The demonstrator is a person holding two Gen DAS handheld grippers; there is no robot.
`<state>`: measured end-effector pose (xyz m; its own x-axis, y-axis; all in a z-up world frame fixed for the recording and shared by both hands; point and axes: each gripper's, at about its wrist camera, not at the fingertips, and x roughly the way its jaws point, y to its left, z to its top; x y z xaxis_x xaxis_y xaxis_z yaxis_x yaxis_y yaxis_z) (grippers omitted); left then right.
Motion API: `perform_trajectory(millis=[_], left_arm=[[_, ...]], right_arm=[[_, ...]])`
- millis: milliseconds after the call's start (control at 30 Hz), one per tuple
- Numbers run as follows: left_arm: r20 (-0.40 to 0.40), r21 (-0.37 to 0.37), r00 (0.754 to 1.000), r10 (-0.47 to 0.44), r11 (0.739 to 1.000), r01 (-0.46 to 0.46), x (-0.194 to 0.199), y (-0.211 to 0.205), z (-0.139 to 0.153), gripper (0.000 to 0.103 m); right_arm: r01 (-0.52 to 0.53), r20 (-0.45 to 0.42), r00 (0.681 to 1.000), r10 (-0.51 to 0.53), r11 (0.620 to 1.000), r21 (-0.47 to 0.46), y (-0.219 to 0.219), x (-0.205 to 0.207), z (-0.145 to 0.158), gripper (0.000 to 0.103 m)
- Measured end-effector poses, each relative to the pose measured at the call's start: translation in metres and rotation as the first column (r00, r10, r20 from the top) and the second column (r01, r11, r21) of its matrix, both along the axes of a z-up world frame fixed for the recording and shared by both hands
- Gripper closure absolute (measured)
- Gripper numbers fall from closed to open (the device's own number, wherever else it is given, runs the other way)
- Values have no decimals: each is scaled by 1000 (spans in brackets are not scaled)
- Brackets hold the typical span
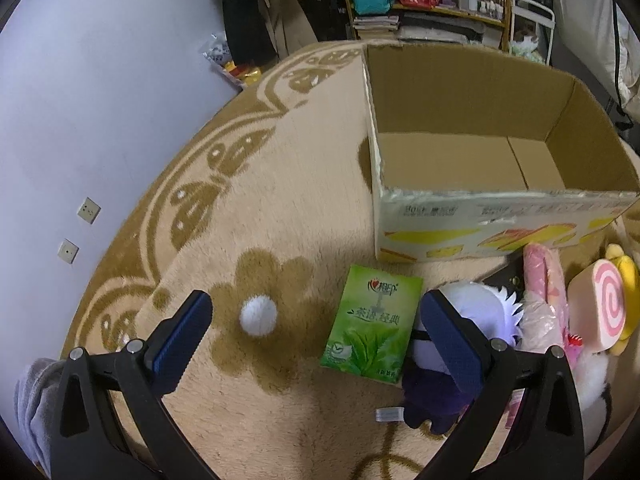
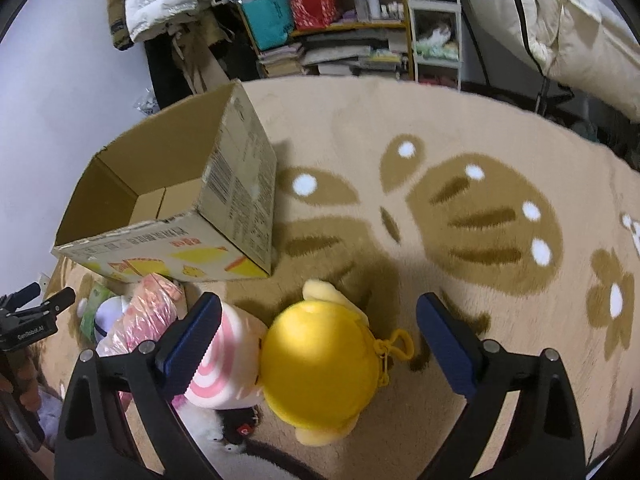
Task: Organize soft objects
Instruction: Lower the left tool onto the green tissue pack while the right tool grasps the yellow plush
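Fluffy beige rug (image 2: 460, 120) with brown flower patterns, empty cardboard box (image 1: 472, 152) waiting in the middle.

We're at the very start: both claws gaping wide, holding nothing. Our right claw (image 2: 318, 334) straddles the smooth round yellow plush (image 2: 320, 364), right beside the pink swirl roll cushion (image 2: 224, 364), so next it just needs to drop and squeeze. Our left claw (image 1: 316, 334) hovers over the glossy green tissue pack (image 1: 372, 324); the box stands just beyond both.

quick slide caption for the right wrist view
Open right gripper above round yellow plush toy beside empty cardboard box.
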<state>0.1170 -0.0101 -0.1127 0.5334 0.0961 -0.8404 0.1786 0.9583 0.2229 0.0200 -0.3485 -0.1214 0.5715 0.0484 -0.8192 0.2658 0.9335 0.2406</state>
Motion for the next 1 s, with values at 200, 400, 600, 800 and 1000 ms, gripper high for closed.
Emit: perform_trajectory(millis=[200,400,600,800,1000], left_arm=[[-45,17,999,-8,1000,9,3,-3,-15,0],[-92,29,996,0,1000,3,7,-5,-30,0],[-118,8,993,20,1000,-19,13,-2,-41,0],[-143,-39,989,38,998,-44,16,4,-45,0],[-169,-77,985,43,995,-57,21,5,-50,0]], right_arm=[[6,-45,999,-5,1000,21,-4,3,-11,8],[3,-83,997,0,999,38,-4,7,-20,9],[-11,-122,992,17,998,56,-3,13,-33,10],[-17,-150,988,25,998,55,0,18,-40,16],[-14,-167,986,24,998,60,-2,22,-45,16]])
